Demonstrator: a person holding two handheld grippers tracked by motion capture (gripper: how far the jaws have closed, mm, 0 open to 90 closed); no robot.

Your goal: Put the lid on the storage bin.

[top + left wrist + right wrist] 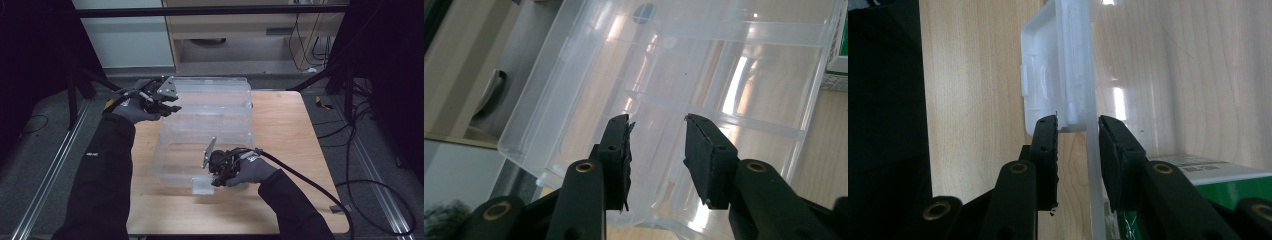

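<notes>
A clear plastic organiser box (172,160) lies open on the wooden table (290,130), its lid (215,95) laid back toward the far side. My left gripper (172,106) hovers at the lid's left end. In the left gripper view its jaws (656,125) stand apart above the ribbed lid (734,75) with nothing between them. My right gripper (215,180) is at the box's front edge beside the white latch (202,186). Its jaws (1078,125) straddle the thin front wall (1093,165); the right pad lies close to the wall and a gap shows on the left, just below the latch (1048,75).
A green-and-white carton (1198,175) shows through the clear plastic by the right jaw, and its corner (839,50) appears at the edge of the left gripper view. Cables (320,187) trail across the table's right front. Dark frame posts and floor rails flank the table.
</notes>
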